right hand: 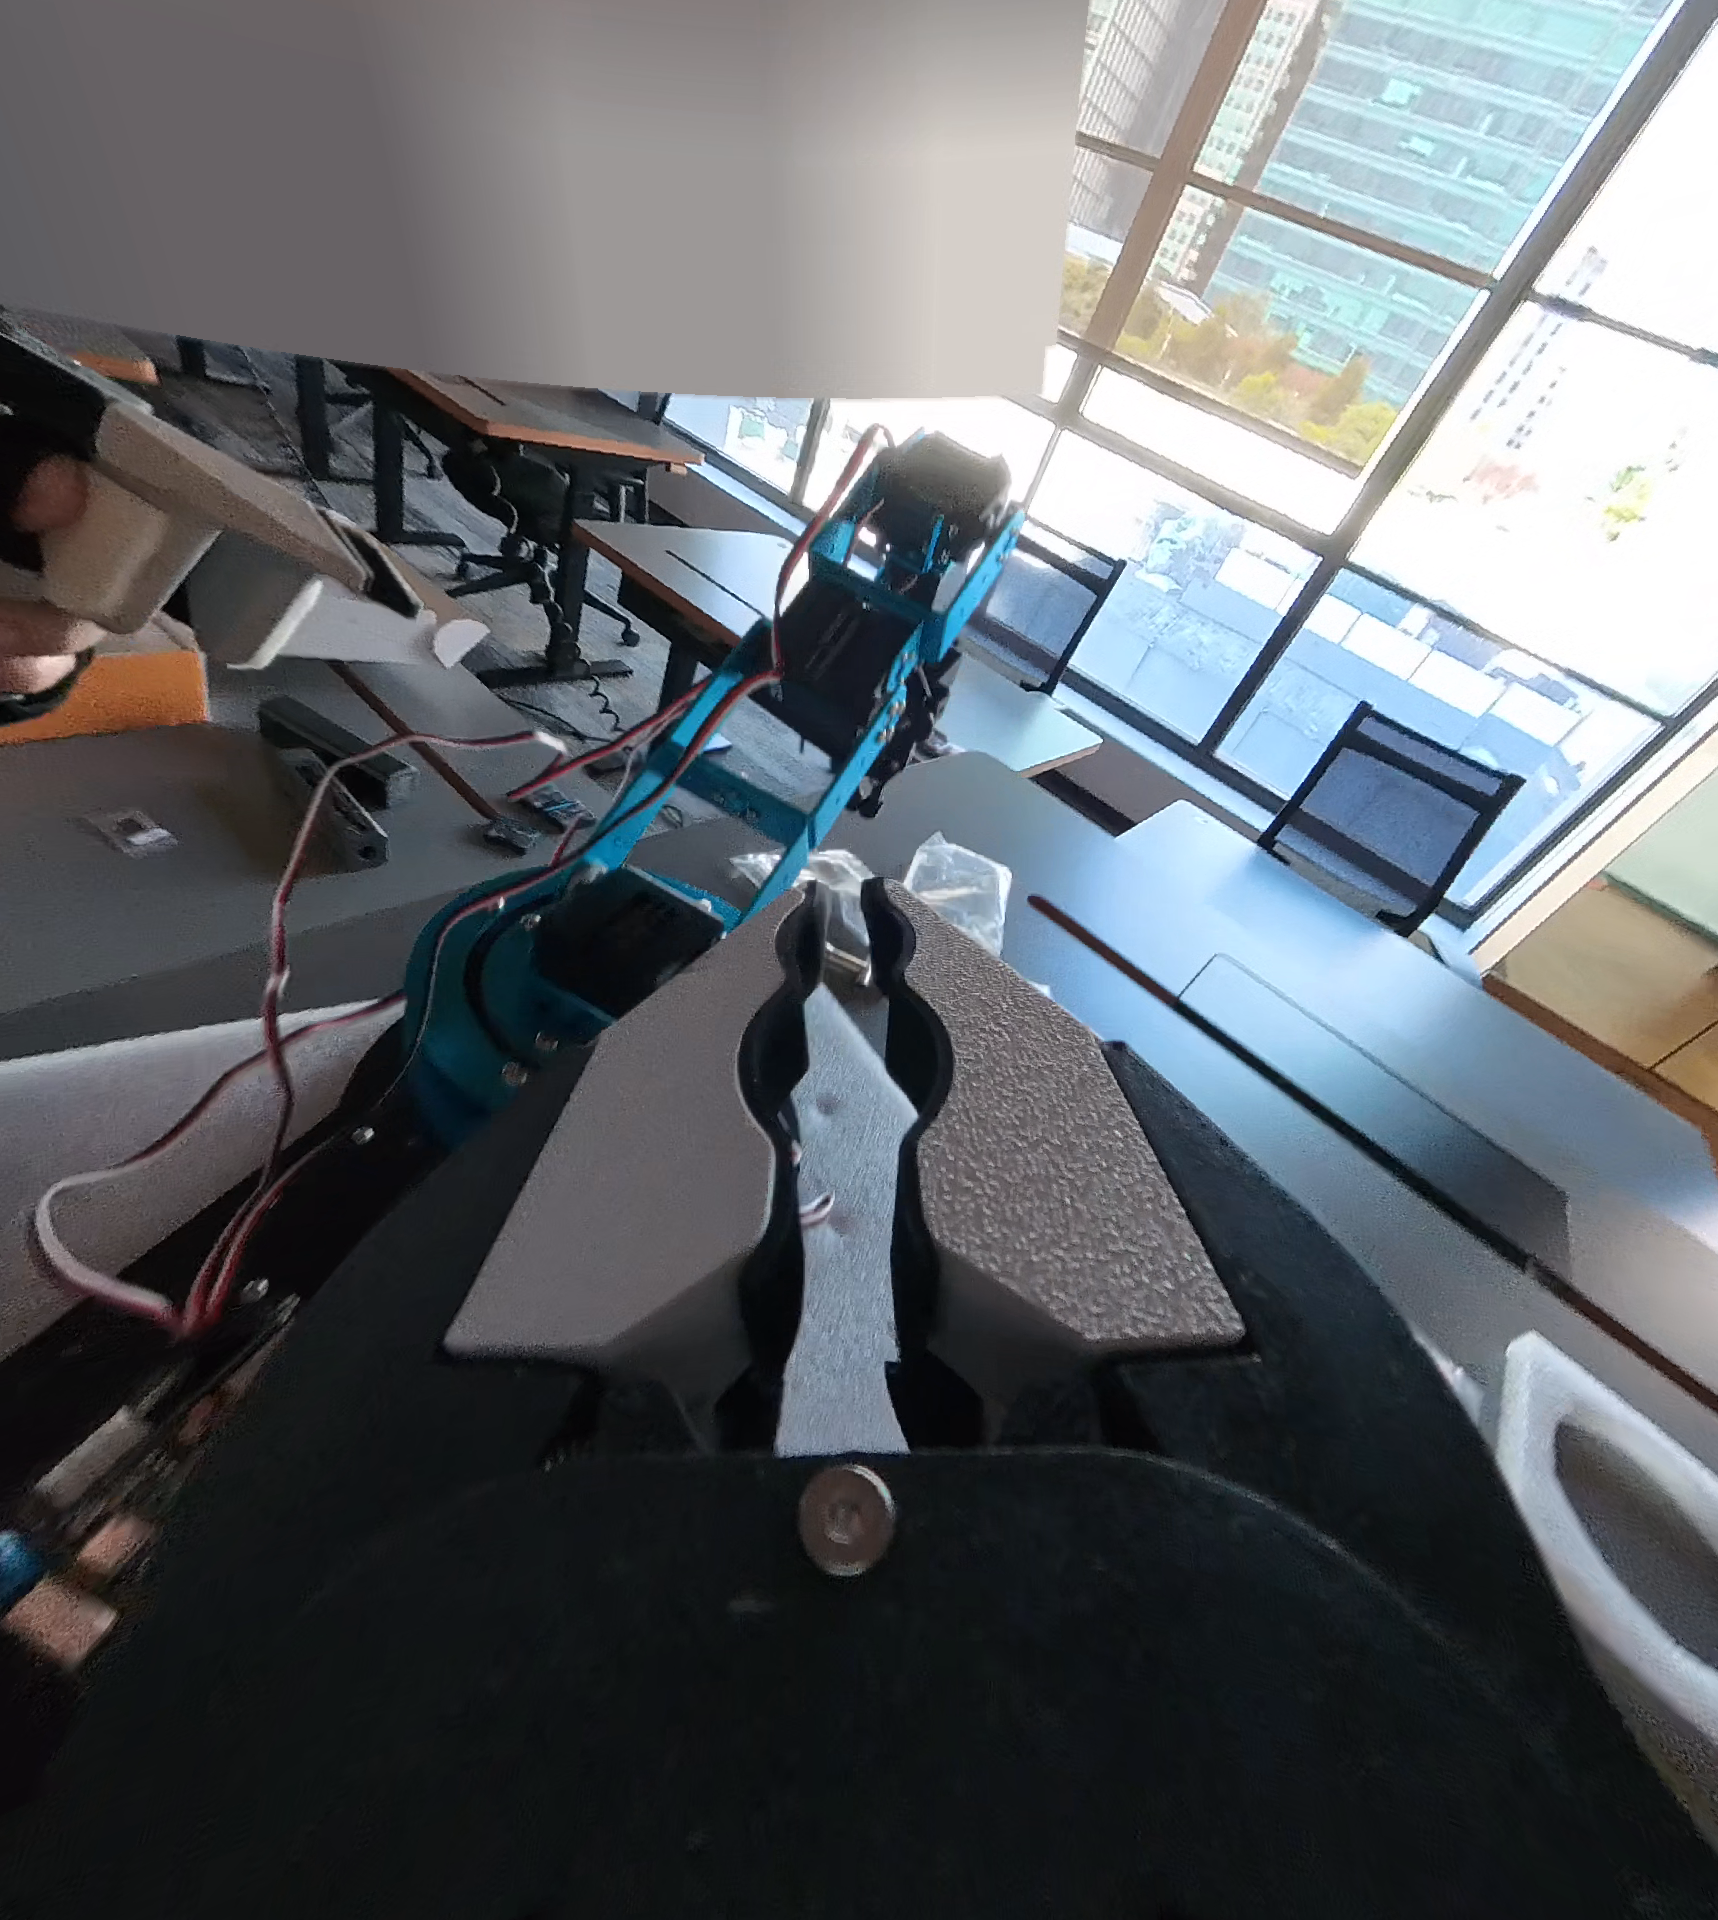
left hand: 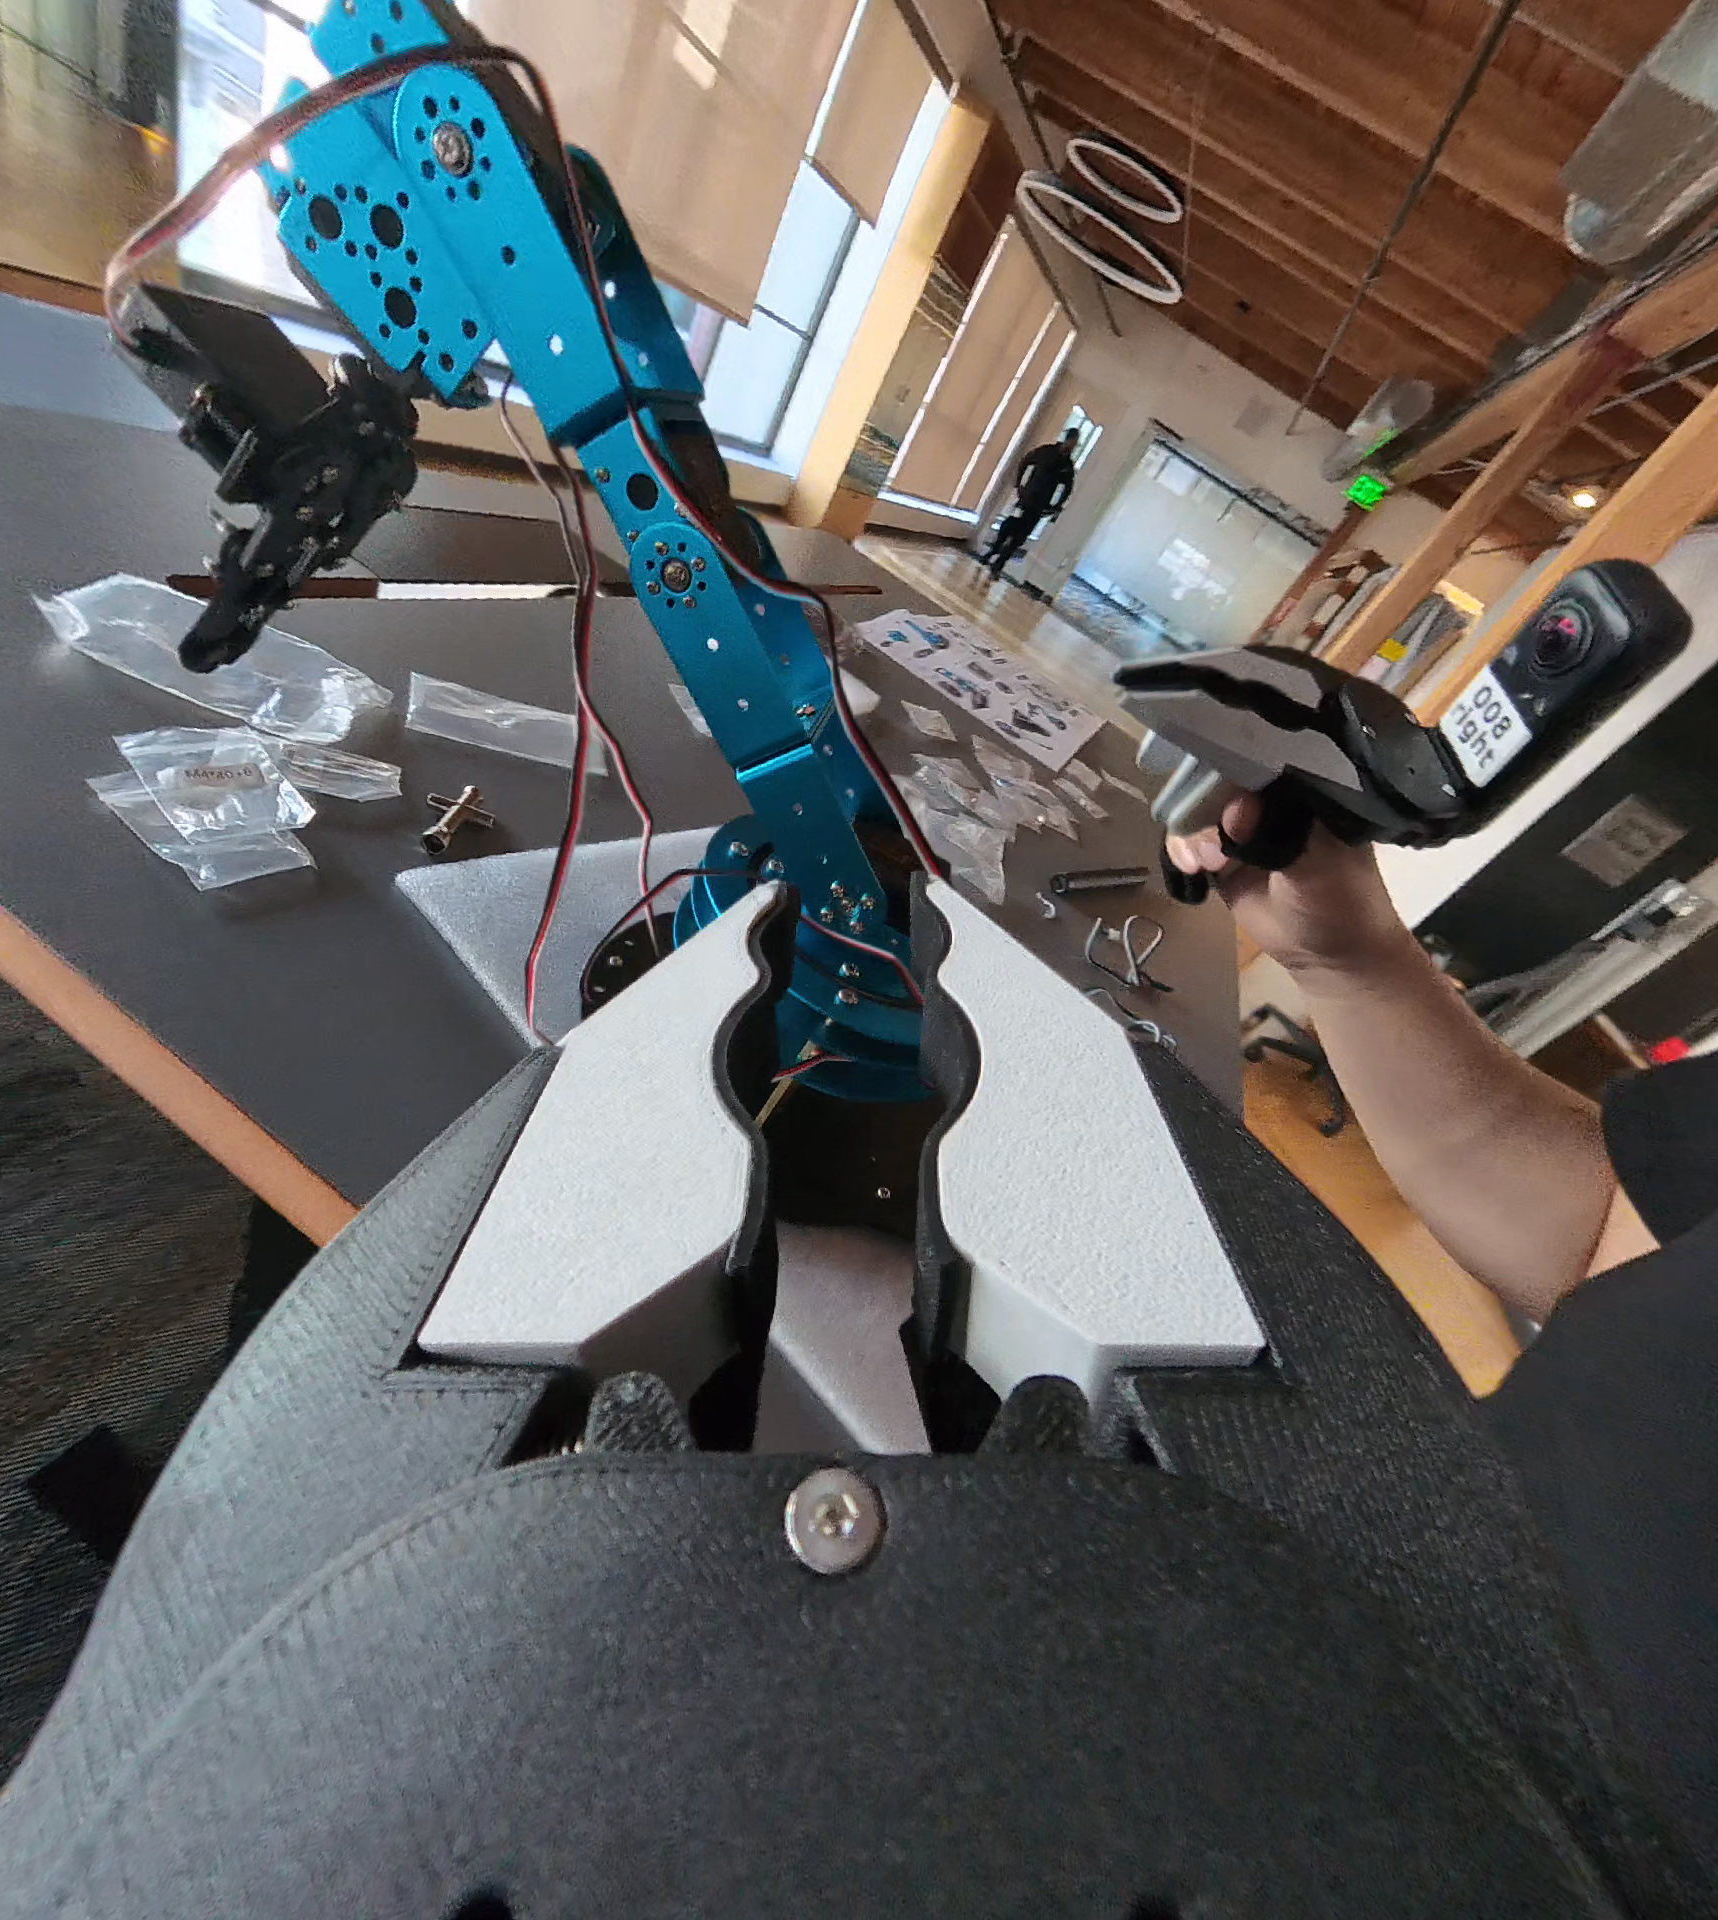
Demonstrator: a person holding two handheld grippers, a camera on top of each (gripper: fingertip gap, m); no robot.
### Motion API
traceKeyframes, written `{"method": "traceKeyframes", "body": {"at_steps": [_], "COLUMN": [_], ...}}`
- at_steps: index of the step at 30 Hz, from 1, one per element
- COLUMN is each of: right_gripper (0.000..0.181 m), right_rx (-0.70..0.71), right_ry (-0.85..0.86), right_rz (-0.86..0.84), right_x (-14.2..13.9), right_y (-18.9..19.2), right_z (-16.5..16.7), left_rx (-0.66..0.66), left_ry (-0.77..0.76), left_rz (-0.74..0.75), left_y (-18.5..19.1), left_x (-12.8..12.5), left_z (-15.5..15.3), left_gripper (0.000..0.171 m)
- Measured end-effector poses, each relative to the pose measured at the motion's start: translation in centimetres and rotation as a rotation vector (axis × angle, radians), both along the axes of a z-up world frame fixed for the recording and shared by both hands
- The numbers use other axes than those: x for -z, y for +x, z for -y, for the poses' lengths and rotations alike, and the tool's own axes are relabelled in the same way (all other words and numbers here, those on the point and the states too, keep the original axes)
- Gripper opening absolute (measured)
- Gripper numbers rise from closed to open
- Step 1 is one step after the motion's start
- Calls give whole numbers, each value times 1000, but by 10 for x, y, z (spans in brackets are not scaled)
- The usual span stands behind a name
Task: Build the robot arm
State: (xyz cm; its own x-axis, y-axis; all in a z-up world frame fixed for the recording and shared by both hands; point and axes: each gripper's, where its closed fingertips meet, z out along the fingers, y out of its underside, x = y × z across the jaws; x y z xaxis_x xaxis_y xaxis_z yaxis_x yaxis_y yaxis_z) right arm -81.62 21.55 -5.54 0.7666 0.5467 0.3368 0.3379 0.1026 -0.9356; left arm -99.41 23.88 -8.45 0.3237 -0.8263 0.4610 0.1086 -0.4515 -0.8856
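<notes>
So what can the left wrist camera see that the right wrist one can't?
Only the left wrist view: little plastic bags, a metal cross wrench, a printed sheet, ring lights, and a person far off.
Only the right wrist view: big windows, a black chair, and a circuit board.
Both: the blue toy arm, its wires, the grey table.

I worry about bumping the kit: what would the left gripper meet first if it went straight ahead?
Probably the blue robot arm: its round base sits right beyond the left gripper, framed by its open jaws, though depth is uncertain.
</notes>
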Motion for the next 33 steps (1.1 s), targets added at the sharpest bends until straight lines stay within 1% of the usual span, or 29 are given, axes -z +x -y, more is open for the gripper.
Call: {"method": "traceKeyframes", "body": {"at_steps": [4, 7, 10, 12, 16, 20, 25, 29, 33], "right_gripper": [6, 6, 7, 11, 18, 26, 24, 23, 21], "right_rx": [-43, -86, -127, -161, -171, -129, -93, -30, 24], "right_ry": [-57, -104, -180, -230, -239, -247, -222, -212, -302], "right_rz": [-58, -85, -91, -107, -170, -169, -123, -48, 29], "right_x": [12, 20, 32, 40, 51, 62, 55, 56, 75], "right_y": [27, 49, 68, 78, 99, 112, 114, 120, 128], "right_z": [21, 32, 44, 54, 66, 66, 75, 89, 114], "left_rx": [-83, -184, -278, -328, -409, -419, -416, -388, -336], "left_ry": [16, 17, 17, 15, -8, -38, -12, -6, -6], "left_rz": [-33, -61, -99, -116, -146, -135, -152, -178, -208], "left_y": [8, 12, 16, 19, 21, 27, 28, 20, 8], "left_x": [-7, -3, 8, 17, 36, 42, 34, 29, 26], "left_z": [12, 26, 48, 63, 82, 96, 112, 132, 154], "left_gripper": [20, 21, 23, 23, 24, 24, 24, 24, 23]}}
